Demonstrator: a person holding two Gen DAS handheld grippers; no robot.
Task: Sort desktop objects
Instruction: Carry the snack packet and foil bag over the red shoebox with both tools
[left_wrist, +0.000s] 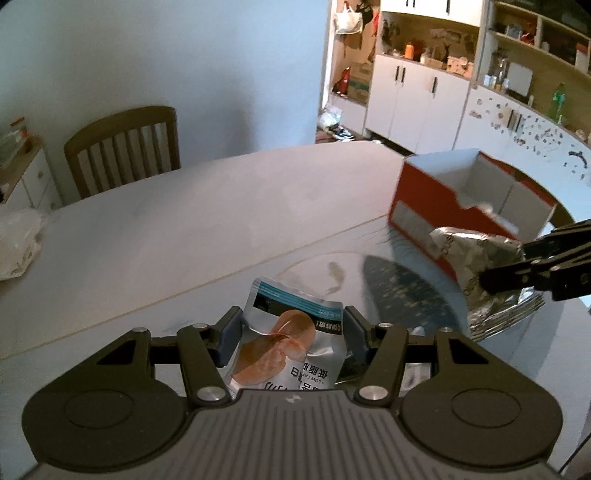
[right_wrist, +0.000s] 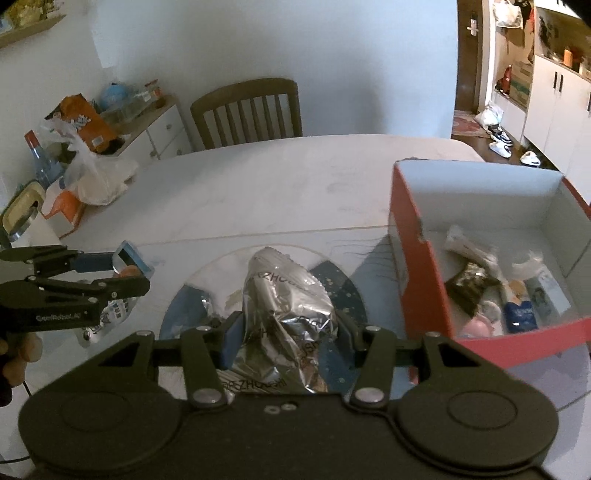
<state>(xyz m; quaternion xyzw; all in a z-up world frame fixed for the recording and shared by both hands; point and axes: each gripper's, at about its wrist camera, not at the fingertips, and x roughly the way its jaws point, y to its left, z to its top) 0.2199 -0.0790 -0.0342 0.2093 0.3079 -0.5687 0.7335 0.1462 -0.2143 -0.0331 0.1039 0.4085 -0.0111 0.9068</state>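
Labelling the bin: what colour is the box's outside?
Red-orange outside, white inside; the box shows best in the right wrist view.

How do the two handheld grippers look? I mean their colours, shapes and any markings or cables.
Both the left gripper and the right gripper are black, with linkage arms on silver pivots, round housings and blue finger pads. The left one bears small white lettering on its side, and a thin dark cable hangs below it.

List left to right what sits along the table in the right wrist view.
Left tongs holding a blue-edged snack pouch → crumpled silver foil bag in the right tongs → red box with small items inside.
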